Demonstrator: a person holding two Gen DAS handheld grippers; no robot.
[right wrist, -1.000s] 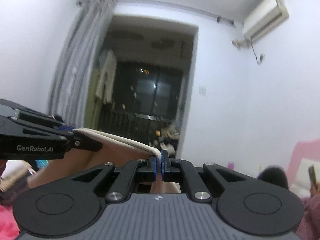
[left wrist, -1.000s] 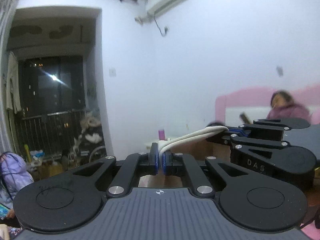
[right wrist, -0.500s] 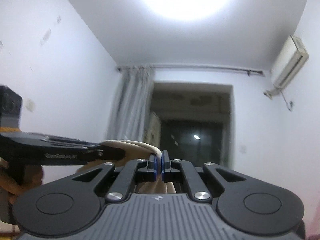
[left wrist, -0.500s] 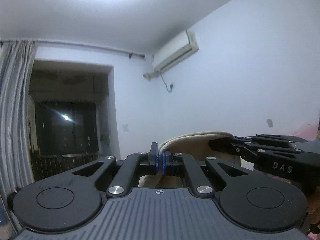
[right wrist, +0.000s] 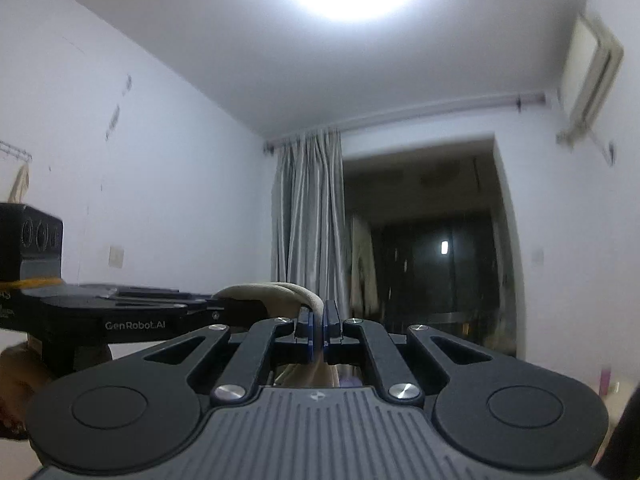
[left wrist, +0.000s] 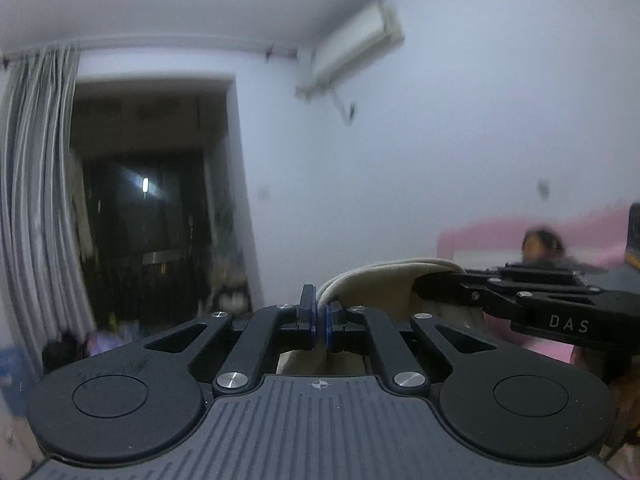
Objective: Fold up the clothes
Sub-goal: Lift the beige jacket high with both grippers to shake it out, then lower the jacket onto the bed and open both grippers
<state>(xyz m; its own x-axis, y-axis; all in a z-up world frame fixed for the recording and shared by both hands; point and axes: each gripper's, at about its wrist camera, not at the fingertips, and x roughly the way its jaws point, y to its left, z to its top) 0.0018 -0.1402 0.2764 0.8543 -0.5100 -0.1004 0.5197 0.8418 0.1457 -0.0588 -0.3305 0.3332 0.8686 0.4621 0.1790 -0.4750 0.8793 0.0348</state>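
- White walls, a grey curtain beside a dark balcony opening, and a wall-mounted air conditioner form the background; no folding surface is in view.
- Beige garment: suspended in the air between both tools, well above any support. Its edge arches from one tool to the other.
- Probable reason for this hold: with the garment raised by two points on one edge, the fabric hangs straight for the fold.
- Left gripper: jaws fully closed, clamped on the garment edge.
- Right gripper: jaws fully closed, with the garment pinched between the pads.
- Both tools sit close together, so the span between them is slack.
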